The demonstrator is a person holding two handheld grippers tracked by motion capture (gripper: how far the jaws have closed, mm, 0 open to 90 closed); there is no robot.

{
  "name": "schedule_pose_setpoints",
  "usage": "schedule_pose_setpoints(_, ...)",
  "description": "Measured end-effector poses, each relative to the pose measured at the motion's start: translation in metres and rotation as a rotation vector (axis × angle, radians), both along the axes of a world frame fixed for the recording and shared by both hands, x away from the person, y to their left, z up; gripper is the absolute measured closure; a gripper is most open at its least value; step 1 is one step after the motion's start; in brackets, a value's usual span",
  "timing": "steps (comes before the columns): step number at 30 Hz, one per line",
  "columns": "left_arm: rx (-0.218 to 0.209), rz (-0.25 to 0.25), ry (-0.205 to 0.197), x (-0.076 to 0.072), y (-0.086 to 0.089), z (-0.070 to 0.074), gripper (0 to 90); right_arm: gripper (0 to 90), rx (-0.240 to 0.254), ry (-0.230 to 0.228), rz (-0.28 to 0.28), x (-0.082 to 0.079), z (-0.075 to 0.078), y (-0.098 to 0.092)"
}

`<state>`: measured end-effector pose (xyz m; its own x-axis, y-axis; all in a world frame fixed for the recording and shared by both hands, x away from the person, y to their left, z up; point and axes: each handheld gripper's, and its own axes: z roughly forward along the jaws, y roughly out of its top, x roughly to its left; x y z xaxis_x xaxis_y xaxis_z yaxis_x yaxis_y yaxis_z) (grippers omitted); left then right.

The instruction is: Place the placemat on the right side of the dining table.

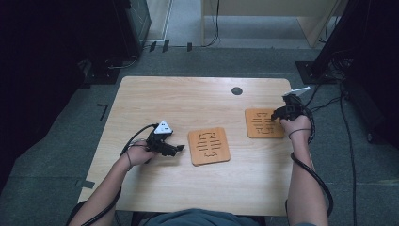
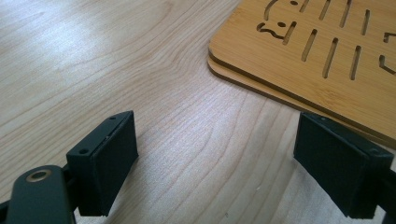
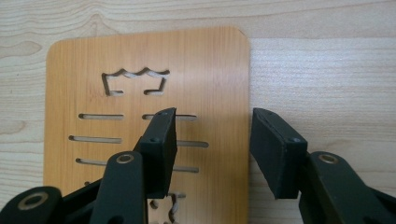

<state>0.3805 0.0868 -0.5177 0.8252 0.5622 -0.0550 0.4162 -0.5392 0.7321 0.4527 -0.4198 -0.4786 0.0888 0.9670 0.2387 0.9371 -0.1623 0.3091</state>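
Two coasters: centre coaster [image 1: 209,146], right coaster [image 3: 149,93]
Left gripper [image 2: 233,168]: I hold it agape, empty
Right gripper [image 3: 212,149]: parted astride coaster's edge
Next, I judge: pinch that edge

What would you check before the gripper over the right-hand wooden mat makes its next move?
1. Right gripper jaws open: ok, a clear gap with nothing between the pads.
2. Jaws lined up with the right mat: ok, they straddle its long edge, one jaw over the wood, one over the table.
3. Pads touching the mat: cannot tell.
4. Right mat lying flat, nothing on it: ok.
5. Left gripper out of the way: ok, it is open beside the middle mat, which looks like two mats stacked, and holds nothing.
6. Gap between the two mats: ok, they lie apart.
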Motion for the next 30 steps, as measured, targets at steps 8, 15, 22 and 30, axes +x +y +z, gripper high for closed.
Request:
schedule_pose_setpoints(8, 0.000, -0.001, -0.001, 0.000, 0.000, 0.000, 12.5, 49.0, 0.008, -0.005, 0.006, -0.001, -0.001, 0.001)
schedule_pose_setpoints(15, 0.000, -0.002, 0.000, 0.000, 0.000, 0.000, 12.6, 42.3, -0.011, -0.034, 0.039, -0.004, -0.002, 0.003)
schedule_pose_setpoints(22, 0.001, -0.002, -0.001, 0.000, 0.000, 0.000, 12.6, 37.9, -0.036, -0.066, 0.076, -0.008, -0.001, 0.008)
schedule_pose_setpoints(30, 0.000, -0.001, -0.001, 0.000, 0.000, 0.000, 12.6, 31.6, -0.026, -0.082, 0.104, -0.011, 0.000, 0.019)
